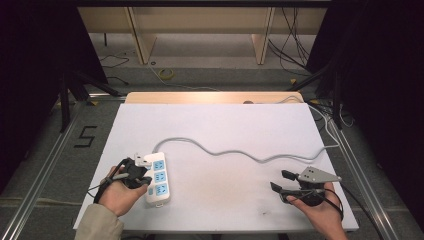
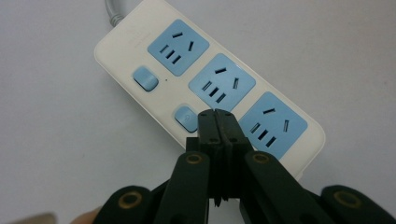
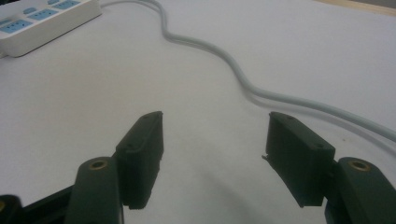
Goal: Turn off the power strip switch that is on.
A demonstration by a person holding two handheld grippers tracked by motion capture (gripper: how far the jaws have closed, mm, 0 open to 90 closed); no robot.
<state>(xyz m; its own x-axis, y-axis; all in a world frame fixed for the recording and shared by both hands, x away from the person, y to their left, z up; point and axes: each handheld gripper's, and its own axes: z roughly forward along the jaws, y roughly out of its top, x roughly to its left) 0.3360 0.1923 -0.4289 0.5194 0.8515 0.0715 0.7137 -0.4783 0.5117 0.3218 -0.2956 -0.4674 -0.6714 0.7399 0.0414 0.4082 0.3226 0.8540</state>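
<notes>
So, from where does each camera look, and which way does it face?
High view: above the person's side, facing forward and down on the table; both hands and grippers show.
Left gripper view: rides the left gripper, jaws shut, looking down on the strip.
Right gripper view: rides the right gripper, jaws open, looking across the table along the cable.
All three views share the strip.

White table top (image 1: 225,125) on a pale wooden table edge (image 1: 210,97), standing on grey floor (image 1: 55,165). A black numeral "5" (image 1: 86,136) marks the floor at left. Wooden shelving legs (image 1: 142,35) stand behind; black curtains (image 1: 385,75) flank both sides. Loose cables (image 1: 290,45) lie at rear.
</notes>
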